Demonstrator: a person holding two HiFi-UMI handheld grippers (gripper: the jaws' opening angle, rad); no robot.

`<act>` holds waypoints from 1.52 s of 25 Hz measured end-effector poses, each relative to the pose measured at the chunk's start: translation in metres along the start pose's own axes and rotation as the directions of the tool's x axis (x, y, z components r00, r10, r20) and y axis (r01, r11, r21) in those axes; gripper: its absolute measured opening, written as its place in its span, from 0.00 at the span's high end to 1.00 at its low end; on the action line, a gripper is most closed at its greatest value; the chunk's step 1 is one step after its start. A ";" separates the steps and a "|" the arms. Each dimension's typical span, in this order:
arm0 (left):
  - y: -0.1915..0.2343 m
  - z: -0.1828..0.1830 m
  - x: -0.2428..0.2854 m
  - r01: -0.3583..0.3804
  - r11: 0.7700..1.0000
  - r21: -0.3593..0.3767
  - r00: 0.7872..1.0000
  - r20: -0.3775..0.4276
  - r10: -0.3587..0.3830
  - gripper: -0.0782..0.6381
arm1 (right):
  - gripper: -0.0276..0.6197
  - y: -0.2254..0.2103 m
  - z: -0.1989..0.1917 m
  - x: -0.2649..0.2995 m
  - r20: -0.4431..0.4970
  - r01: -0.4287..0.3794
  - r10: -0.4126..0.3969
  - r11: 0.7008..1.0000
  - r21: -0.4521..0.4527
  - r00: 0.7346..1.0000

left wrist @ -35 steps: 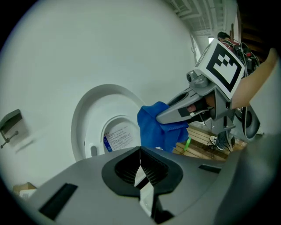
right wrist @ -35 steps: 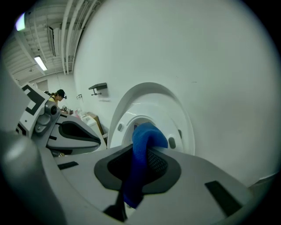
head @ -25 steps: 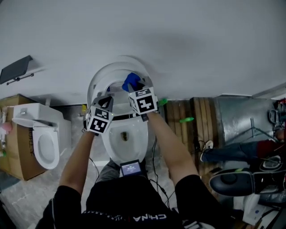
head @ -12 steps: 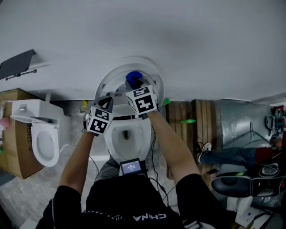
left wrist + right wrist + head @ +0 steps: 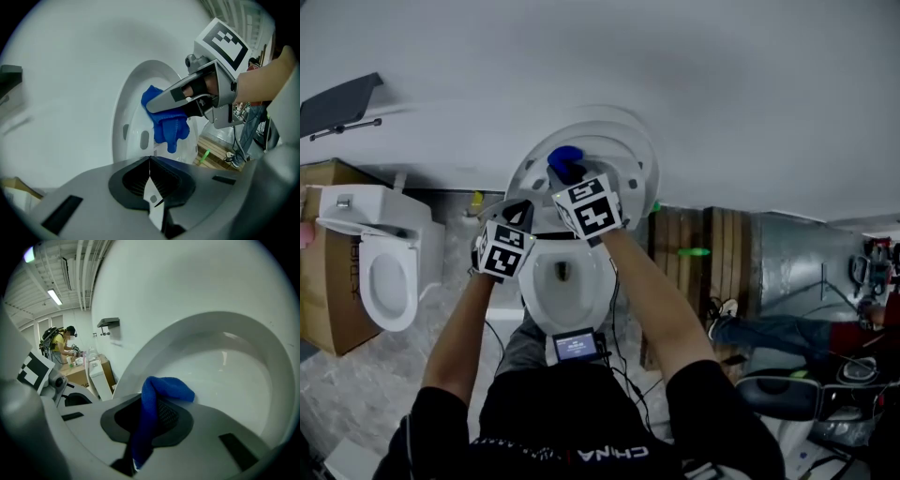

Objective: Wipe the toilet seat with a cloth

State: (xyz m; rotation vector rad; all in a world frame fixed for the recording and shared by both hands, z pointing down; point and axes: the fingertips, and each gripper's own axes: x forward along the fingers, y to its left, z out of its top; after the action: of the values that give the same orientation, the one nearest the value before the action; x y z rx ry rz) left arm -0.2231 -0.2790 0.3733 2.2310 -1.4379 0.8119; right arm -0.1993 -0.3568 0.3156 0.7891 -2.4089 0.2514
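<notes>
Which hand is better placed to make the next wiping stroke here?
Right. The right tongs are shut on the blue cloth, held up at the raised toilet lid. The left tongs are shut on nothing and sit lower, off the lid.

A black short-sleeved shirt (image 5: pixel 572 427) with white lettering was worn; the grey left gripper (image 5: pixel 150 161) and right gripper (image 5: pixel 144 414) were topped by black-and-white marker cubes (image 5: pixel 589 208).
</notes>
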 end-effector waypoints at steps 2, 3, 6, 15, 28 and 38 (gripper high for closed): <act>0.000 -0.008 -0.002 -0.004 1.000 -0.019 1.000 -0.011 0.003 0.87 | 0.88 0.009 -0.004 0.007 -0.006 -0.026 0.026 1.000 0.001 1.000; 0.001 -0.013 -0.002 -0.006 1.000 -0.029 1.000 -0.017 0.006 0.87 | 0.88 0.015 -0.006 0.010 -0.012 -0.041 0.041 0.999 -0.003 0.999; 0.001 -0.027 -0.003 -0.013 0.998 -0.057 1.000 -0.029 0.012 0.87 | 0.88 0.032 -0.013 0.020 -0.040 -0.070 0.069 0.998 -0.010 0.997; 0.003 -0.070 0.004 -0.038 0.990 -0.138 0.998 -0.049 0.031 0.87 | 0.88 0.047 -0.015 0.025 0.010 -0.043 0.043 0.999 -0.010 0.999; 0.002 -0.125 0.022 -0.061 0.971 -0.230 0.998 -0.045 0.052 0.87 | 0.88 0.090 -0.074 0.049 0.031 -0.054 0.059 0.986 -0.156 0.998; 0.001 -0.181 0.052 -0.070 0.975 -0.212 0.997 -0.029 0.065 0.87 | 0.88 0.128 -0.160 0.098 -0.035 -0.162 0.160 0.985 -0.058 0.986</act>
State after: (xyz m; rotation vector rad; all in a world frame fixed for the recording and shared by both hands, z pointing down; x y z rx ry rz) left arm -0.2563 -0.2108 0.5451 2.0176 -1.5210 0.6657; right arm -0.2632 -0.2459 0.5029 0.5599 -2.4422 0.2506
